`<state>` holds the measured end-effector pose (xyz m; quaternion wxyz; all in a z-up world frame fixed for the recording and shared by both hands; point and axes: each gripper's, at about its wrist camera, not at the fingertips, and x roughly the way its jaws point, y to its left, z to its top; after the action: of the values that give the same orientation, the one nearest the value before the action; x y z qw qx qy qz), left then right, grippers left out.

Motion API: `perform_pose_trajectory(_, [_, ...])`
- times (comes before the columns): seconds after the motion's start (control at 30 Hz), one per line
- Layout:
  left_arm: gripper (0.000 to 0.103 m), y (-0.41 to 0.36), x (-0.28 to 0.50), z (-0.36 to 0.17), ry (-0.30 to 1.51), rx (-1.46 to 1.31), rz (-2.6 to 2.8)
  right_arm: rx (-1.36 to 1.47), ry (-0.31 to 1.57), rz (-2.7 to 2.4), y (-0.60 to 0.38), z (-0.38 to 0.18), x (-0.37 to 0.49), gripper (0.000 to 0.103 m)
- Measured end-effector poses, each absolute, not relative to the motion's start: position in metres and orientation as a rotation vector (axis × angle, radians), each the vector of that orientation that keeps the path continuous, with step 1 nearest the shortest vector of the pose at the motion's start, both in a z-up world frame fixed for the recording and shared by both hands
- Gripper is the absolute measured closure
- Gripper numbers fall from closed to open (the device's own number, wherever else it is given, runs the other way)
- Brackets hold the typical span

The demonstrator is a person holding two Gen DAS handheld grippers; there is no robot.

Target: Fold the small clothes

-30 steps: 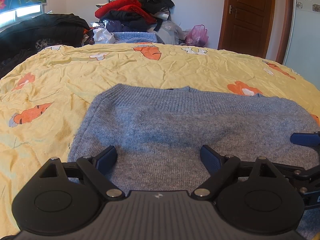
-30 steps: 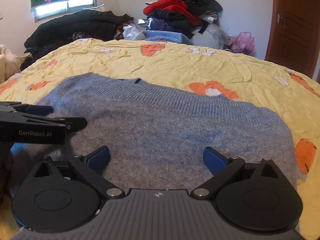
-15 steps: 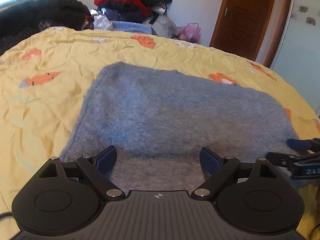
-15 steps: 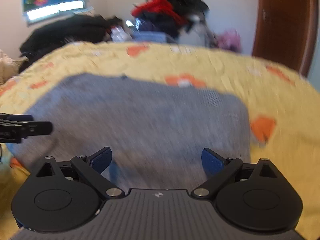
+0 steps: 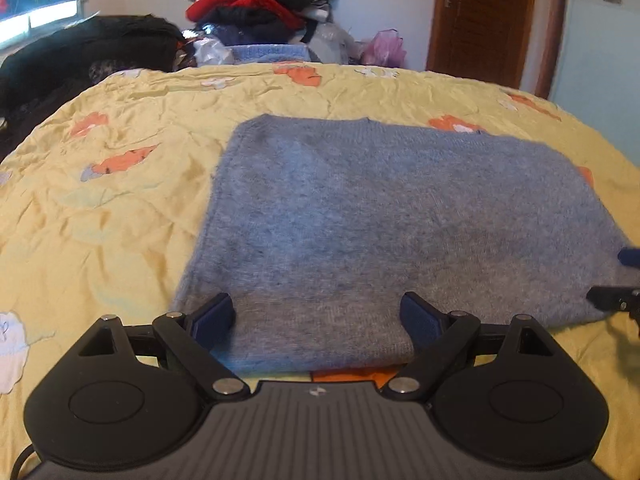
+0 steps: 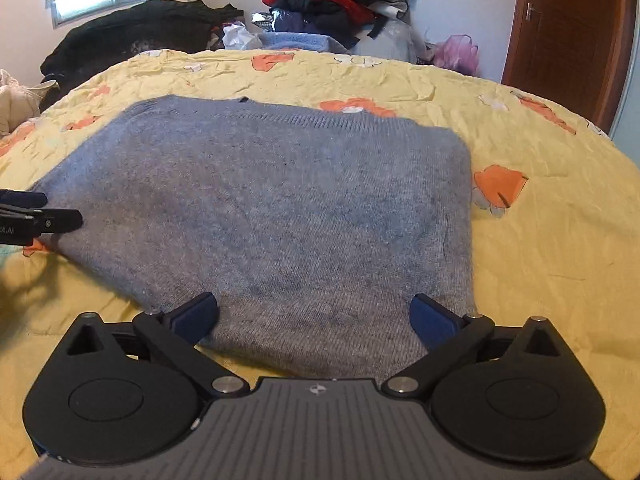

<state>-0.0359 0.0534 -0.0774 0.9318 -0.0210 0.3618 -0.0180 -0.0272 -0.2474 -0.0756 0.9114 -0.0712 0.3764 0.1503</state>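
A grey-blue knitted sweater (image 5: 392,220) lies folded into a flat rectangle on the yellow bedspread (image 5: 120,208); it also shows in the right wrist view (image 6: 280,208). My left gripper (image 5: 320,320) is open and empty, raised above the sweater's near left corner. My right gripper (image 6: 314,318) is open and empty above the sweater's near right part. The right gripper's tips show at the right edge of the left wrist view (image 5: 616,300). The left gripper shows at the left edge of the right wrist view (image 6: 36,216).
A pile of clothes (image 5: 260,4) stands behind the bed's far edge, with a black coat (image 5: 80,52) at the far left. A brown door (image 5: 484,16) is at the back right. The bedspread (image 6: 540,240) is wrinkled, with orange prints.
Both grippers have drawn back and up from the sweater, so its near edge now shows. Both stay open and empty. The sweater has not moved.
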Motion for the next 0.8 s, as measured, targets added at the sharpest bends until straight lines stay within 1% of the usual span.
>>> perform_pose_trajectory(0.07, [0.012, 0.067, -0.044, -0.067, 0.718, -0.114, -0.002, -0.127, 0.78, 0.294, -0.245, -0.067, -0.026, 0.005])
perform_pose_trajectory(0.1, [0.011, 0.074, -0.05, -0.063, 0.7, -0.15, 0.021, -0.111, 0.757, 0.304, -0.244, -0.061, -0.027, 0.005])
perform_pose_trajectory(0.17, [0.011, 0.089, -0.062, -0.06, 0.698, -0.257, 0.065, -0.078, 0.686, 0.337, -0.24, -0.048, -0.03, 0.003])
perform_pose_trajectory(0.23, [0.011, 0.1, -0.07, -0.065, 0.746, -0.386, 0.07, -0.063, 0.662, 0.352, -0.233, -0.042, -0.027, 0.001])
perform_pose_trajectory(0.3, [0.011, 0.102, -0.076, -0.072, 0.768, -0.478, 0.072, -0.044, 0.683, 0.373, -0.224, -0.039, -0.019, 0.001])
perform_pose_trajectory(0.43, [0.011, 0.094, -0.073, -0.076, 0.746, -0.527, 0.081, -0.056, 0.685, 0.443, -0.194, -0.042, -0.014, 0.001])
perform_pose_trajectory(0.57, [0.008, 0.1, -0.058, -0.079, 0.723, -0.686, 0.065, -0.12, 0.744, 0.437, -0.162, -0.06, -0.006, 0.001])
perform_pose_trajectory(0.7, [0.008, 0.116, -0.046, -0.085, 0.703, -0.893, 0.083, -0.15, 0.753, 0.447, -0.149, -0.064, -0.01, 0.001])
perform_pose_trajectory(0.73, [0.01, 0.119, -0.045, -0.086, 0.697, -0.926, 0.092, -0.141, 0.751, 0.457, -0.15, -0.063, -0.011, 0.001])
perform_pose_trajectory(0.8, [0.038, 0.12, -0.041, -0.087, 0.703, -0.924, 0.12, -0.121, 0.748, 0.46, -0.154, -0.06, -0.011, 0.001])
